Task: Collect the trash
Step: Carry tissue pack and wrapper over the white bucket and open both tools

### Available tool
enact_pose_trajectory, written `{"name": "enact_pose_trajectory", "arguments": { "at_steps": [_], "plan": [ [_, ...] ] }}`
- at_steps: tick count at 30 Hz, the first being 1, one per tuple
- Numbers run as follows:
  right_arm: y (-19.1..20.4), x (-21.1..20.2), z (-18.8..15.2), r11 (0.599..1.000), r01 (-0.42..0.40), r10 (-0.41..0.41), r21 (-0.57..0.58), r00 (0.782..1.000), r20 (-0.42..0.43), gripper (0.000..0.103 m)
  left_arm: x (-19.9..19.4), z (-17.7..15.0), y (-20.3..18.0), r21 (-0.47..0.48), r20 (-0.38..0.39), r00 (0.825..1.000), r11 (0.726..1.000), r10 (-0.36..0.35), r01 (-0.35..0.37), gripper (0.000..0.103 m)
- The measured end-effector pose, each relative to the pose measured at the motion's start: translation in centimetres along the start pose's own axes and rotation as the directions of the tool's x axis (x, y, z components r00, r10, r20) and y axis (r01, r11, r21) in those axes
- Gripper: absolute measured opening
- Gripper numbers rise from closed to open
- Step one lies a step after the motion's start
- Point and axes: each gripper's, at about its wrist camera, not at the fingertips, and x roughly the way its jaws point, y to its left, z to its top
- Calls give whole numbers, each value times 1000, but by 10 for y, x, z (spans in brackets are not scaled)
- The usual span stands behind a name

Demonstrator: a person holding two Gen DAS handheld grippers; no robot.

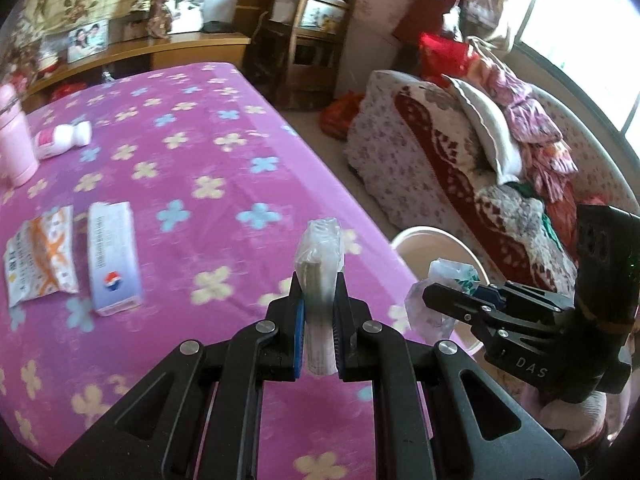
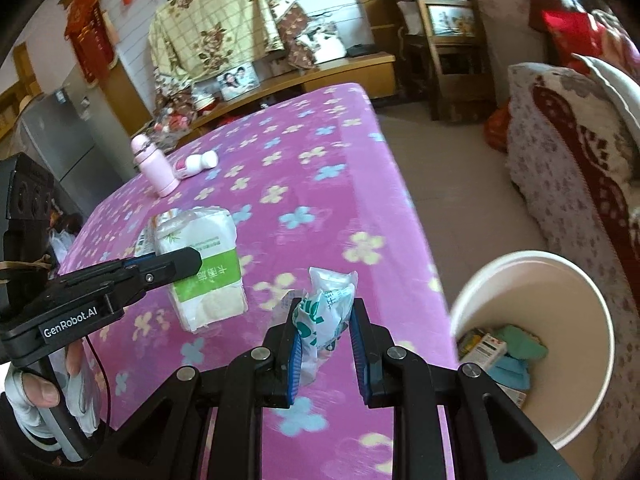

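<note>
**Two pieces gripped, bin not yet reached**

Left gripper (image 1: 318, 312) clamps a tissue pack (image 1: 320, 256); right gripper (image 2: 325, 334) clamps a crumpled wrapper (image 2: 326, 308). Bin (image 2: 560, 280) stands beside the table (image 1: 200, 184), part filled. Advice: carry each fully over the bin's rim before letting go. Beyond the bin: sofa (image 1: 440, 148), then shelf (image 1: 312, 32).

Left tongs (image 1: 318, 312) around tissue pack (image 1: 319, 264)

Fuzzy fleece tablecloth (image 2: 304, 184), glossy plastic tissue pack (image 2: 208, 276), smooth white bin (image 2: 560, 408).
</note>
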Motion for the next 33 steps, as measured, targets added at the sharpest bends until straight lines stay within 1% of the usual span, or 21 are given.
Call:
{"name": "enact_pose_trajectory", "arguments": {
  "at_steps": [8, 19, 27, 33],
  "plan": [
    [-47, -22, -9, 996, 58, -59, 66, 998, 14, 21, 26, 8, -47, 61, -30, 998, 997, -47, 48, 9],
    [-110, -43, -28, 979, 130, -134, 158, 991, 13, 21, 66, 15, -99, 112, -85, 991, 988, -101, 110, 9],
    [-141, -48, -38, 964, 169, -173, 204, 985, 0, 21, 92, 17, -128, 132, -123, 984, 981, -128, 144, 9],
    [-160, -50, -42, 953, 189, -195, 235, 981, 1, 21, 111, 15, -141, 142, -153, 980, 979, -125, 147, 9]
  ]
}}
